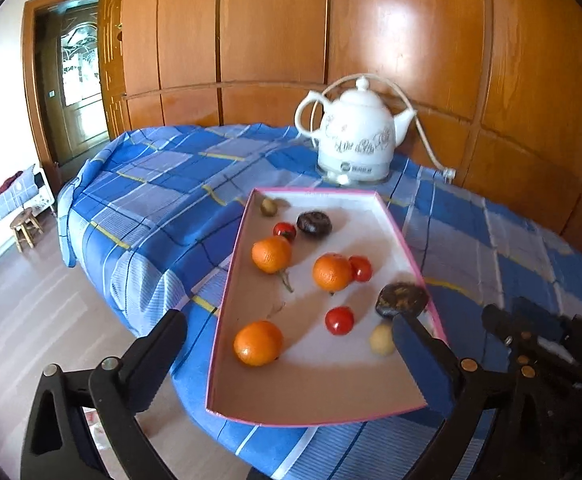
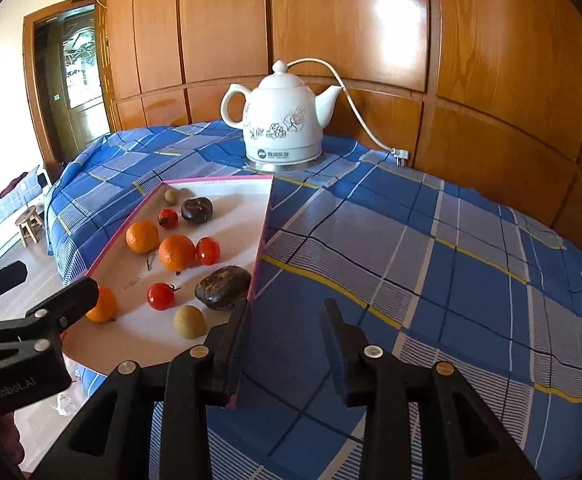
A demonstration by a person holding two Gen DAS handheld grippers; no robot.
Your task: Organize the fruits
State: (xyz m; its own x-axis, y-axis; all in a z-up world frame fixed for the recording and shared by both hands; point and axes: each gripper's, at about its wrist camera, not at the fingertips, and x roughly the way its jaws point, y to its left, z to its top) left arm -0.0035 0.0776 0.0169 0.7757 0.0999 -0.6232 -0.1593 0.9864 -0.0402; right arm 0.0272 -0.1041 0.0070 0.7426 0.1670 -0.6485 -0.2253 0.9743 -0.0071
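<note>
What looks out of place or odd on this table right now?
The pink-edged tray sits askew on the checked tablecloth, its near corner hanging past the table edge. Loose stems lie among the fruit. The white kettle stands upright; nothing spilled.

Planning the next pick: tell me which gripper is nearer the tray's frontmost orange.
Left. The orange lies between the fingers of the left gripper; the right gripper sits at the right wall of the tray.

Oranges (image 1: 271, 254), tomatoes (image 1: 339, 320), dark fruits (image 1: 314, 222) scattered in tray (image 1: 227, 280).
</note>
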